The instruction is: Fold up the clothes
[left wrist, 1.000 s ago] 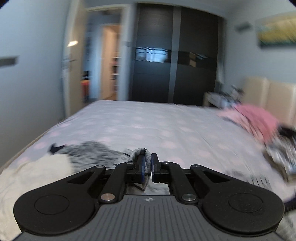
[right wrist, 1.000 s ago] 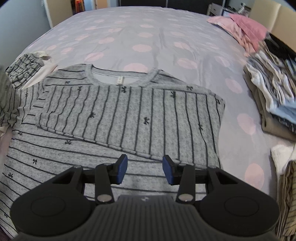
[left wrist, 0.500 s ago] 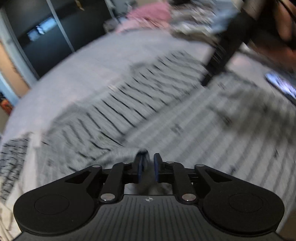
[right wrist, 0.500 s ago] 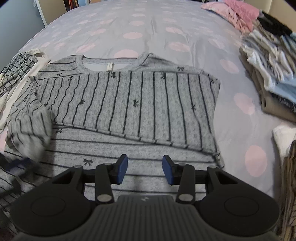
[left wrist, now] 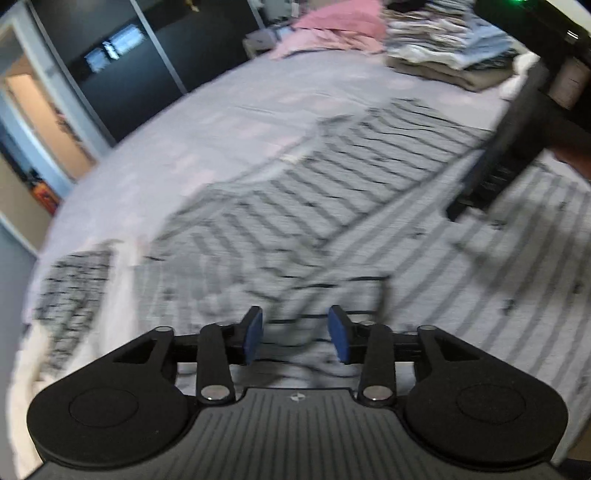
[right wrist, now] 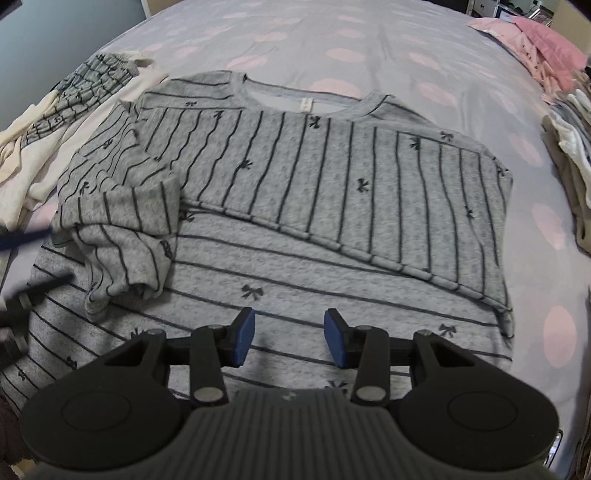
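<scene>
Two tools over bed. Left tool: jaws opening, blurred grey cloth between pads, not pinched. Right tool: jaws part open, gripping nothing, hanging just above striped grey sweater. Sweater flat ahead of right tool, sleeve folded across body, ahead-left. Stacked clothes far right.
</scene>
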Available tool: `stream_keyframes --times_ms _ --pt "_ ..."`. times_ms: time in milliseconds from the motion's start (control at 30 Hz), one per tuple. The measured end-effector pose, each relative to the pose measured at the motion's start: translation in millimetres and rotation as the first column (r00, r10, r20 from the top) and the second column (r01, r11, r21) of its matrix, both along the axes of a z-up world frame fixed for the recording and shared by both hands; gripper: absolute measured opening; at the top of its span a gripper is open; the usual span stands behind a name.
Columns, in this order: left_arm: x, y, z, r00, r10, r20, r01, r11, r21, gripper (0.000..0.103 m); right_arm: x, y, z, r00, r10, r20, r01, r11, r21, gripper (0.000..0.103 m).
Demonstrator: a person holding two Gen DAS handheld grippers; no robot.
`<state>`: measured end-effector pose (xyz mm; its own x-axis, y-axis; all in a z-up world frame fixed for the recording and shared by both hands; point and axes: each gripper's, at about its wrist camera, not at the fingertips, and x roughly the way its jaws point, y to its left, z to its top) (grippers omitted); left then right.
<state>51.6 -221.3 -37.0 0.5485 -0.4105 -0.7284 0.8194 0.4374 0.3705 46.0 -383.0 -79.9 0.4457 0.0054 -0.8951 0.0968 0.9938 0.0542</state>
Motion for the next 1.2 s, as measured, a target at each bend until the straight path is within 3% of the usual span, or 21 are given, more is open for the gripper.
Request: stream_keyframes --times_ms 200,233,267,367,533,667,800,967,1000,1067,1200 --pt "34.6 3.0 -15.5 0.996 0.079 -0.028 -0.078 0.996 0.052 0.040 -0.8 8.4 -5.8 0.999 0.006 -0.048 -0.005 1.000 0.029 0.045" --pt "36.8 2.7 -18.5 0.996 0.085 -0.041 -0.083 0.995 0.063 0.030 -1.7 13.0 -8.2 0.998 0.011 -0.060 -0.011 1.000 0.001 0.045" --pt "38.9 2.5 -21.5 0.994 0.092 -0.054 -0.088 0.993 0.075 0.013 -3.7 16.9 -11.1 0.997 0.015 -0.075 -0.017 1.000 -0.026 0.045" --pt "41.7 1.0 -27.1 0.991 0.094 -0.094 -0.084 0.991 0.101 0.001 -12.4 28.7 -20.1 0.992 0.033 -0.124 -0.043 0.996 -0.084 0.047" --pt "23.7 -13.1 -11.9 0.983 -0.005 -0.183 0.014 0.999 0.049 0.001 -40.8 43.3 -27.0 0.983 0.120 -0.137 -0.140 0.979 -0.150 0.050" --pt "15.1 -31.5 2.5 0.962 -0.068 -0.264 0.058 0.997 -0.046 0.000 -60.5 51.6 -29.8 0.974 0.191 -0.126 -0.215 0.950 -0.226 0.050" --pt "14.2 -47.0 17.9 0.926 -0.124 -0.356 0.063 0.982 -0.179 0.000 -71.6 54.6 -29.8 0.965 0.236 -0.114 -0.259 0.929 -0.265 0.050" --pt "12.7 -67.1 26.0 0.903 -0.151 -0.401 0.052 0.968 -0.247 0.001 -78.8 56.6 -33.3 0.960 0.250 -0.127 -0.275 0.924 -0.265 0.051" --pt "12.1 -69.8 27.1 0.897 -0.160 -0.412 0.055 0.965 -0.256 0.003 -78.5 57.3 -35.2 0.959 0.252 -0.130 -0.278 0.923 -0.266 0.051" --pt "10.8 -74.9 29.6 0.881 -0.182 -0.436 0.063 0.960 -0.273 0.021 -83.2 57.6 -36.5 0.958 0.255 -0.131 -0.282 0.922 -0.266 0.051" --pt "6.8 -75.5 32.7 0.890 -0.198 -0.410 0.084 0.956 -0.280 0.026 -88.4 54.5 -34.7 0.959 0.257 -0.122 -0.280 0.925 -0.256 0.051"
